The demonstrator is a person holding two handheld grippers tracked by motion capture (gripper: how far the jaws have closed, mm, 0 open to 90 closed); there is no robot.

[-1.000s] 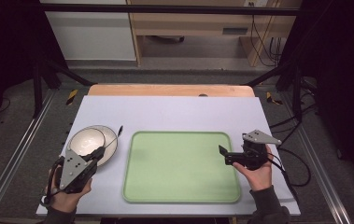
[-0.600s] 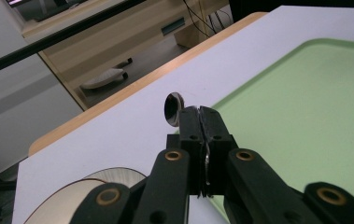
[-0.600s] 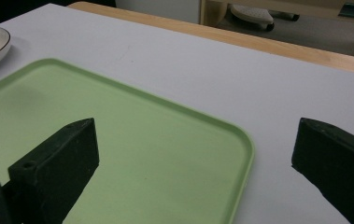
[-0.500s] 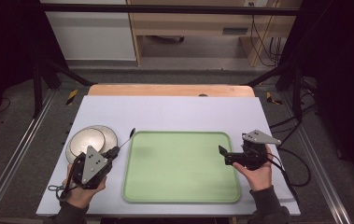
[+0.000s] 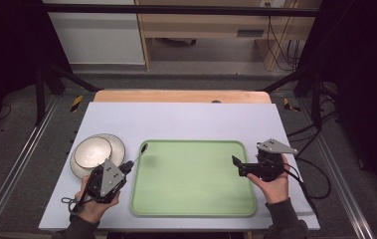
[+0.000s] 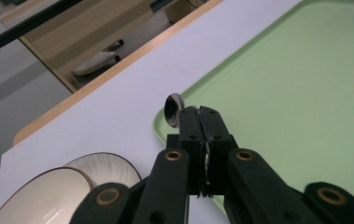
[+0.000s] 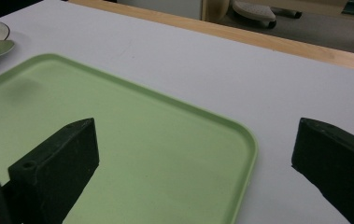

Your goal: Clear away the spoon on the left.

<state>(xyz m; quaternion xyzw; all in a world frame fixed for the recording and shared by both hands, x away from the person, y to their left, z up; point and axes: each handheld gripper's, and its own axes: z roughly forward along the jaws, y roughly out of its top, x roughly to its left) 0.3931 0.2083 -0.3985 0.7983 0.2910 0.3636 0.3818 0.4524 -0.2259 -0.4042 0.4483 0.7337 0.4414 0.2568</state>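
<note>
Left tool [image 5: 126, 167] is pinching a spoon [image 6: 173, 109] by the handle, jaws pressed tight on it. The spoon's bowl sticks out past the jaw tips, in the air over the near-left corner of the green tray [image 5: 196, 199], right at the rim. Right tool [image 5: 236, 163] hangs over the tray's right edge, jaws spread wide with nothing between them. White bowl [image 5: 92, 152] sits on a plate [image 5: 118, 144] on the worktop [image 5: 186, 119], left of the tray. Progress guess: spoon picked up and carried to the tray, not set down yet. Tray holds nothing so far. Left to do: lower and let go of the spoon; bowl and plate probably follow.
</note>
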